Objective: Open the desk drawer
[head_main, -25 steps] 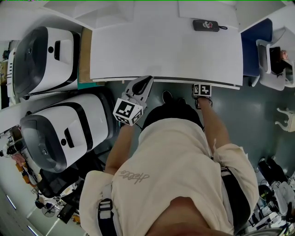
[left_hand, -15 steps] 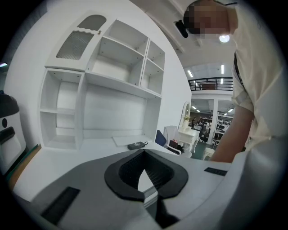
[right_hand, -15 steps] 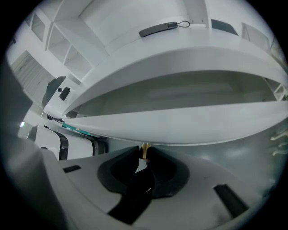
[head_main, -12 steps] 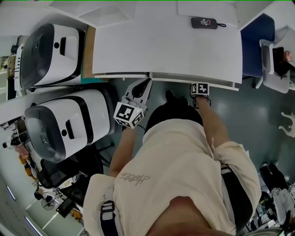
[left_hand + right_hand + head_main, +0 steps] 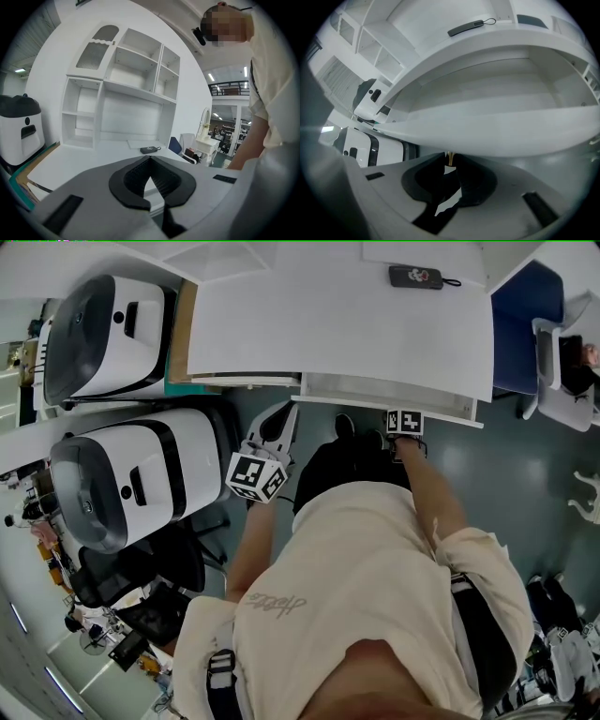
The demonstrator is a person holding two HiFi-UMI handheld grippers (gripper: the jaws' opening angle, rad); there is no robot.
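The left gripper (image 5: 283, 416) hangs just off the near edge of the desk (image 5: 337, 324). Its jaws are pressed together on nothing, and it sits near the left end of the drawer (image 5: 375, 392). The drawer stands partly pulled out from under the desktop's right half, its pale inside showing. At the drawer's right end, the right gripper (image 5: 450, 164) is clamped on the small brass knob (image 5: 449, 157) on the drawer front.
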